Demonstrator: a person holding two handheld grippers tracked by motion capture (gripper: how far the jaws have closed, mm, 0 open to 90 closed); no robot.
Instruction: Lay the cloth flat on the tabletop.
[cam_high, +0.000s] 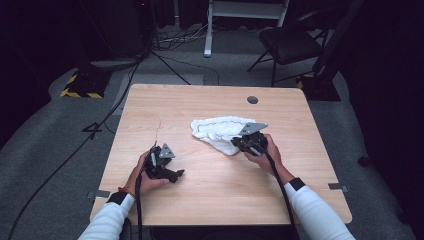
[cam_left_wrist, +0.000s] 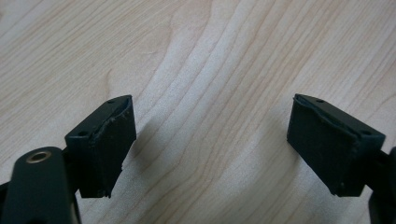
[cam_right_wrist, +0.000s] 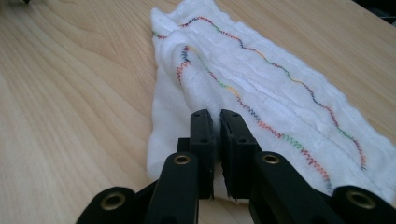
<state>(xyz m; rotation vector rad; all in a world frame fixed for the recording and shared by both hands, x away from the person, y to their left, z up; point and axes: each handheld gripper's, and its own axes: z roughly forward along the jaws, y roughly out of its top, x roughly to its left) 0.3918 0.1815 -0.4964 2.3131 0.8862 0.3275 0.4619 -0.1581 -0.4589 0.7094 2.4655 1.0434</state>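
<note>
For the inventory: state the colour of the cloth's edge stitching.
Multicoloured zigzag stitching on the white cloth, clearest in the right gripper view.

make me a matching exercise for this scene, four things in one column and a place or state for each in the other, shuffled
Things:
1. left claw
2. right claw
3. white cloth
4. folding chair

States or places:
A. crumpled on the table's right half
B. on the floor beyond the table
C. jaws wide apart over bare wood
D. jaws pinched on fabric

Pairs: 1-C, 2-D, 3-A, 4-B
</note>
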